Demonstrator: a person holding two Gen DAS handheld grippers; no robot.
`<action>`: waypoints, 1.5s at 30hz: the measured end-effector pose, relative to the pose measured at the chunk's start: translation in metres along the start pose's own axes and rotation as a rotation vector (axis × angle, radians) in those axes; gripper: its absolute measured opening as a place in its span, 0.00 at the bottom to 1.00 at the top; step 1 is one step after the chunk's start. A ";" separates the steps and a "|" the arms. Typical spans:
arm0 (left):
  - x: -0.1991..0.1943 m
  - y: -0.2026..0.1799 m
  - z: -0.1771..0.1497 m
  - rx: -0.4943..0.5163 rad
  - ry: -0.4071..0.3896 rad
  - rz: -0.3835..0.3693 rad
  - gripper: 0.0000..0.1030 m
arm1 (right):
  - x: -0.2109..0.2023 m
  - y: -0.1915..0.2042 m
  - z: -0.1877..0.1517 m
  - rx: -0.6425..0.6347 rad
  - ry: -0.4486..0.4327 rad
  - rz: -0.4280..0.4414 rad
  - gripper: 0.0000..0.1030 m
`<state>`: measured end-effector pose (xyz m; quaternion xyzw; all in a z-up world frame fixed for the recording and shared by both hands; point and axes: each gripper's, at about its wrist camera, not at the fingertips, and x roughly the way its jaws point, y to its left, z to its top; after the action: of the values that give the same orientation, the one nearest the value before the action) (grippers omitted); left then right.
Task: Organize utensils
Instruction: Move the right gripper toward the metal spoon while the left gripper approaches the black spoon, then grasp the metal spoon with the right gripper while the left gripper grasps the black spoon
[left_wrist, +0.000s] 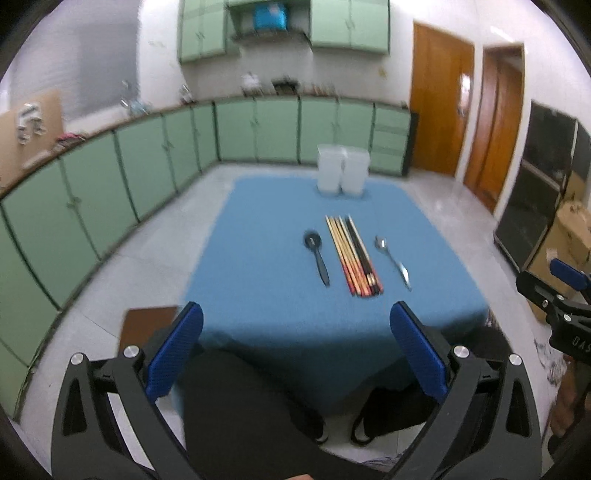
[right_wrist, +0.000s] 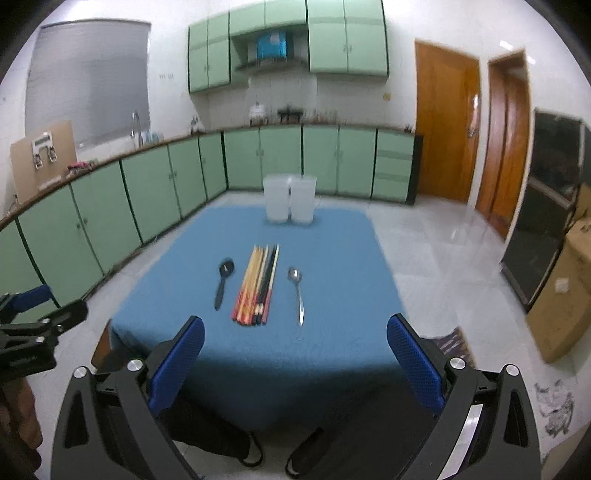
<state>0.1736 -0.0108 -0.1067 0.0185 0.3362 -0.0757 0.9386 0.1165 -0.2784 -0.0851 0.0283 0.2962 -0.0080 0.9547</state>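
Observation:
On the blue-covered table (left_wrist: 258, 295) (right_wrist: 332, 350) lie a black spoon (left_wrist: 317, 254) (right_wrist: 223, 282), a bundle of several chopsticks (left_wrist: 352, 254) (right_wrist: 256, 286) and a metal spoon (left_wrist: 393, 260) (right_wrist: 297, 293), side by side. Two white containers (left_wrist: 343, 170) (right_wrist: 290, 199) stand at the table's far edge. My left gripper (left_wrist: 295, 325) is open, held above the near edge, empty. My right gripper (right_wrist: 295, 339) is open too, also short of the utensils, with nothing between its fingers. Each gripper shows at the edge of the other's view (left_wrist: 565, 295) (right_wrist: 33, 321).
Green cabinets (left_wrist: 92, 184) (right_wrist: 147, 184) run along the left and back walls. Wooden doors (left_wrist: 439, 99) (right_wrist: 447, 129) and cardboard boxes (right_wrist: 565, 288) are on the right. The person's dark legs and shoes (left_wrist: 332, 424) (right_wrist: 258, 450) are below the table edge. Tiled floor surrounds the table.

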 end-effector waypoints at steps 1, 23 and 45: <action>0.017 0.000 0.001 0.003 0.015 -0.001 0.95 | 0.019 -0.003 -0.002 0.003 0.028 0.005 0.94; 0.259 -0.020 0.002 0.048 0.257 0.010 0.95 | 0.221 -0.021 -0.040 -0.047 0.266 0.073 0.57; 0.254 -0.049 0.011 0.106 0.197 0.002 0.13 | 0.240 -0.029 -0.023 -0.024 0.297 0.085 0.22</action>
<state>0.3671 -0.0935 -0.2583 0.0758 0.4222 -0.0904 0.8988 0.3005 -0.3058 -0.2418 0.0302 0.4328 0.0402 0.9001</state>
